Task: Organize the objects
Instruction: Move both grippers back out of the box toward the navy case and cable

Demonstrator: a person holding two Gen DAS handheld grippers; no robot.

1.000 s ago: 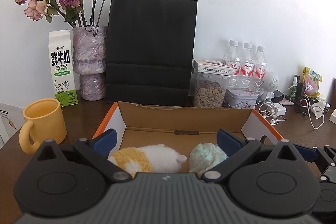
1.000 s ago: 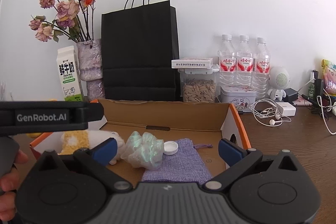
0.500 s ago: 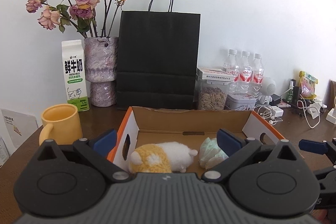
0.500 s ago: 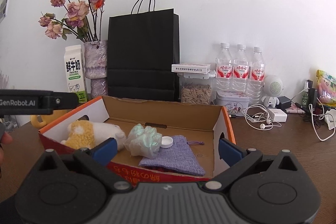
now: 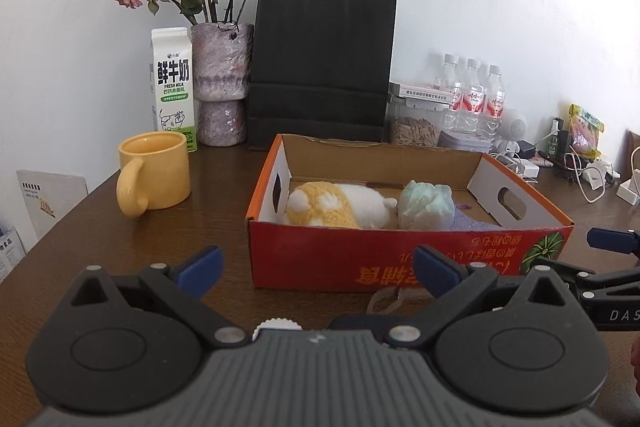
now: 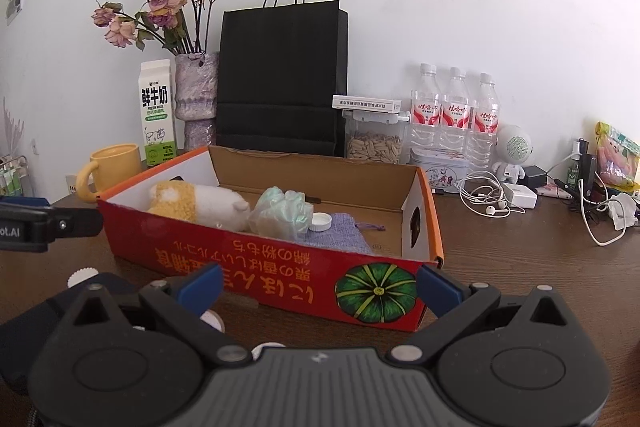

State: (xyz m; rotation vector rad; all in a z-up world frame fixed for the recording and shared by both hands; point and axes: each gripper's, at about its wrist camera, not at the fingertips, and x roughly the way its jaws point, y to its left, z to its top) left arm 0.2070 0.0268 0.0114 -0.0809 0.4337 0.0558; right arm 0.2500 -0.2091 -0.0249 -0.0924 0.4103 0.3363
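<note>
Dark wooden table (image 5: 224, 211) carries the cardboard box (image 5: 400, 255), which holds a plush toy (image 5: 336, 205), crumpled bag (image 5: 426, 205), bottle cap (image 6: 321, 221) and purple pouch (image 6: 340, 233). Left gripper (image 5: 316, 267) and right gripper (image 6: 320, 283) hover before the box, both wide open and empty. Contents look light and soft, so pinch mid-body; the cap is best taken by its rim.

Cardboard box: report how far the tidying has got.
Done: the cardboard box holds a plush toy, a crumpled bag, a white cap and a purple pouch. In hand: nothing; left tongs and right tongs are open. Left: the yellow mug sits outside.
</note>
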